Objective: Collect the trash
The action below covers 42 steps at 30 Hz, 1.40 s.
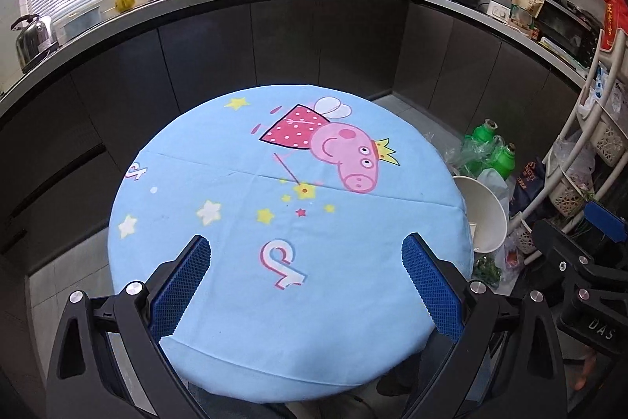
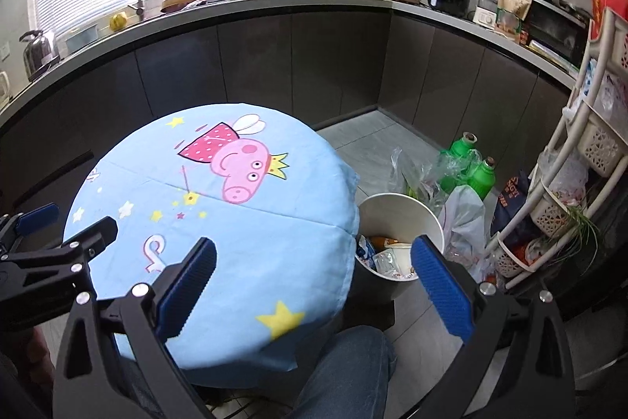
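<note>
Left wrist: our left hand-held gripper [image 1: 306,254] released above surface [image 1: 235,301]; right hand-held gripper [image 2: 314,258] released, straddling surface edge and bucket [image 2: 396,207].

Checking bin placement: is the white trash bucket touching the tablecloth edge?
Cannot tell. In the right wrist view the trash bucket rim meets the tablecloth overhang with no visible gap, but the cloth may simply overlap it in front.

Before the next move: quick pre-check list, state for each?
1. Left gripper empty, jaws open: ok.
2. Right gripper empty, jaws open: ok.
3. Tablecloth free of trash: ok, none visible.
4. Bin upright beside the table, wrappers inside: ok.
5. Room left in bin: ok, contents sit low.
6. Loose bags and green bottles on the floor count as trash: cannot tell.
</note>
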Motion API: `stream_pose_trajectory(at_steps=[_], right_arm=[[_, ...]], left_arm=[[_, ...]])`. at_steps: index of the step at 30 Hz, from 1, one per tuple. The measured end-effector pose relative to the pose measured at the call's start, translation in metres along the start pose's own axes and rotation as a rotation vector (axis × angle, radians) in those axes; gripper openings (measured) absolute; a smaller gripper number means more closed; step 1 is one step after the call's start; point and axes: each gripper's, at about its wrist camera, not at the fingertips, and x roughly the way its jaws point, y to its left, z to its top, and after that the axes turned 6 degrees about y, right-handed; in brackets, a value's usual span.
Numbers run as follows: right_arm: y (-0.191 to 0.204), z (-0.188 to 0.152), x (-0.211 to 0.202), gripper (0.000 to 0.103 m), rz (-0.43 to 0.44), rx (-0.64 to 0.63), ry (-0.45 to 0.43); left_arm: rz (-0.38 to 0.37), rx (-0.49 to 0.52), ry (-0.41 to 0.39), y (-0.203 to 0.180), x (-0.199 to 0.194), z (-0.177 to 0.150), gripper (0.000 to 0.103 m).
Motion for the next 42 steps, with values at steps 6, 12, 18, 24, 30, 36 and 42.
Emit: stream_pose_trajectory(at_steps=[6, 12, 18, 24, 30, 36, 42], right_arm=[[0.024, 0.003, -0.003, 0.1, 0.007, -0.047, -0.002], [0.031, 0.007, 0.0, 0.1, 0.01, -0.064, -0.001], [0.03, 0.009, 0.001, 0.1, 0.004, -0.064, 0.0], [0.029, 0.01, 0.003, 0.1, 0.004, -0.064, 0.001], [0.029, 0.01, 0.003, 0.1, 0.002, -0.06, 0.0], [0.026, 0.009, 0.005, 0.1, 0.0, -0.048, -0.005], [0.025, 0.009, 0.005, 0.1, 0.0, -0.05, -0.005]], left_arm=[[0.038, -0.039, -0.003, 0.019, -0.007, -0.004, 0.094], [0.036, -0.047, -0.004, 0.024, -0.01, -0.004, 0.094], [0.032, -0.053, -0.002, 0.026, -0.008, -0.002, 0.094], [0.036, -0.055, 0.001, 0.027, -0.007, -0.002, 0.094], [0.034, -0.053, 0.005, 0.025, -0.006, -0.002, 0.094], [0.031, -0.045, 0.003, 0.023, -0.007, -0.001, 0.094], [0.028, -0.046, 0.002, 0.022, -0.007, -0.001, 0.094]])
